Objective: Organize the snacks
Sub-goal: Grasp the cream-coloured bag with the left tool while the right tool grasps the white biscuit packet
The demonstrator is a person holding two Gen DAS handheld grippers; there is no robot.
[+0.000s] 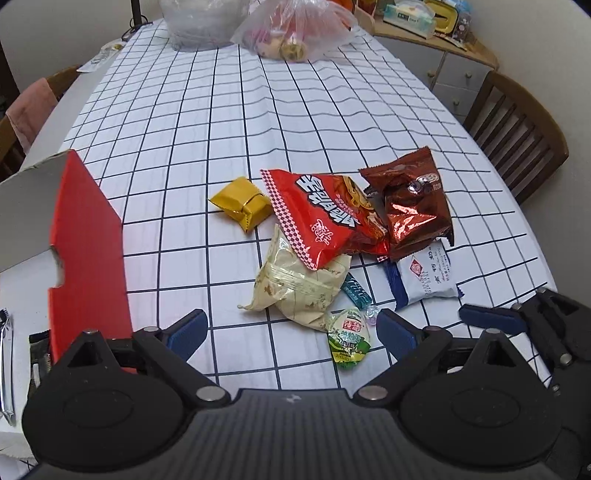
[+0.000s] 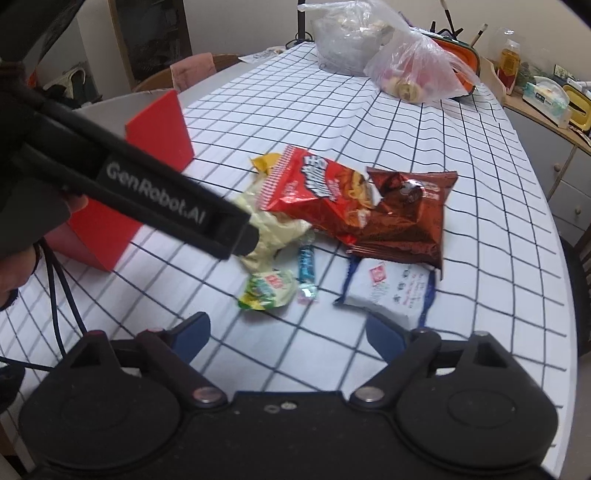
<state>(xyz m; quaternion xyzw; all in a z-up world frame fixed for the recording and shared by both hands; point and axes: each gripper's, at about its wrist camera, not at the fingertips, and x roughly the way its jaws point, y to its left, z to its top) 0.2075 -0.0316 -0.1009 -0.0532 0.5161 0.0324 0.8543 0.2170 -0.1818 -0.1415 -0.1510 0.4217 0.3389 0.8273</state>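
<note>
A pile of snacks lies on the checked tablecloth (image 1: 221,110): a red chip bag (image 1: 325,214) (image 2: 317,188), a brown foil bag (image 1: 413,203) (image 2: 402,218), a gold packet (image 1: 240,199), a cream packet (image 1: 299,284) (image 2: 269,229), a white-and-blue packet (image 1: 424,277) (image 2: 388,291), a green packet (image 1: 349,338) (image 2: 267,290) and a blue candy (image 1: 354,290) (image 2: 306,264). A red box (image 1: 86,240) (image 2: 147,155) stands open at the left. My left gripper (image 1: 291,332) is open and empty, just short of the green packet. My right gripper (image 2: 288,332) (image 1: 517,317) is open and empty, near the white-and-blue packet.
Two plastic bags (image 1: 295,33) (image 2: 413,62) sit at the table's far end. A wooden chair (image 1: 517,140) stands at the right edge, a cabinet (image 1: 443,48) behind it. The left gripper's black body (image 2: 147,199) crosses the right wrist view. A chair with pink cloth (image 1: 29,110) is at the left.
</note>
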